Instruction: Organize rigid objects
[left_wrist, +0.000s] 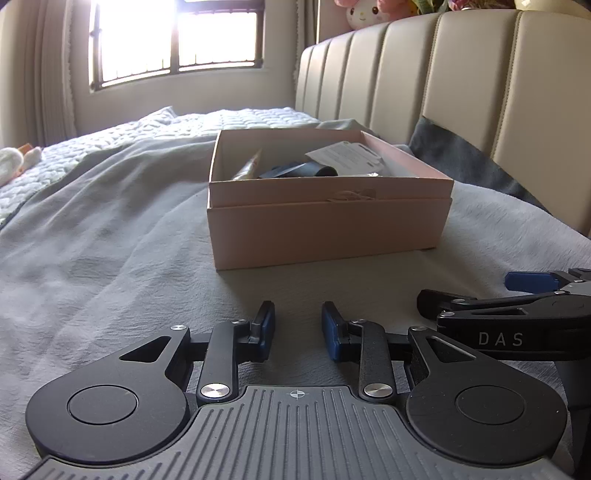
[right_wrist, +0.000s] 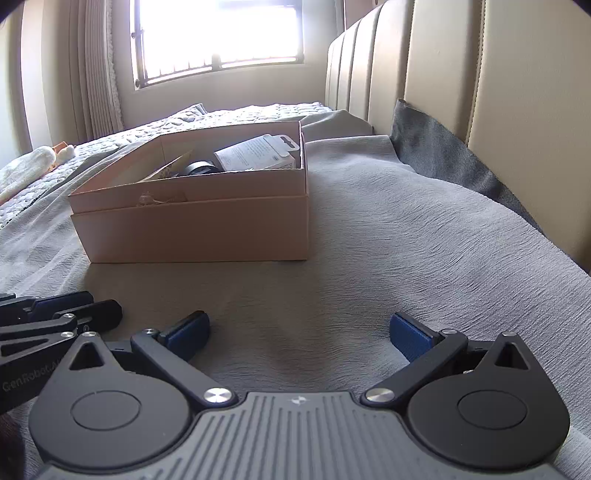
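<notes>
An open pale pink cardboard box (left_wrist: 325, 225) (right_wrist: 207, 232) sits on the grey bedspread ahead of both grippers. Inside lie a white carded package (left_wrist: 345, 155) (right_wrist: 258, 151), a dark cylindrical object (left_wrist: 317, 170) (right_wrist: 199, 168) and a cream tube (left_wrist: 249, 166) (right_wrist: 166, 170). My left gripper (left_wrist: 298, 325) hovers low over the bedspread short of the box, its blue pads apart with nothing between them. My right gripper (right_wrist: 299, 332) stands wide open, also empty, to the right of the left one. Each gripper shows at the edge of the other's view.
A padded beige headboard (left_wrist: 461, 70) (right_wrist: 480, 74) runs along the right, with a dark grey cloth (left_wrist: 461, 158) (right_wrist: 443, 155) tucked against it. A window and curtains are at the far end. A white plush toy (left_wrist: 14, 164) (right_wrist: 33, 162) lies at the far left.
</notes>
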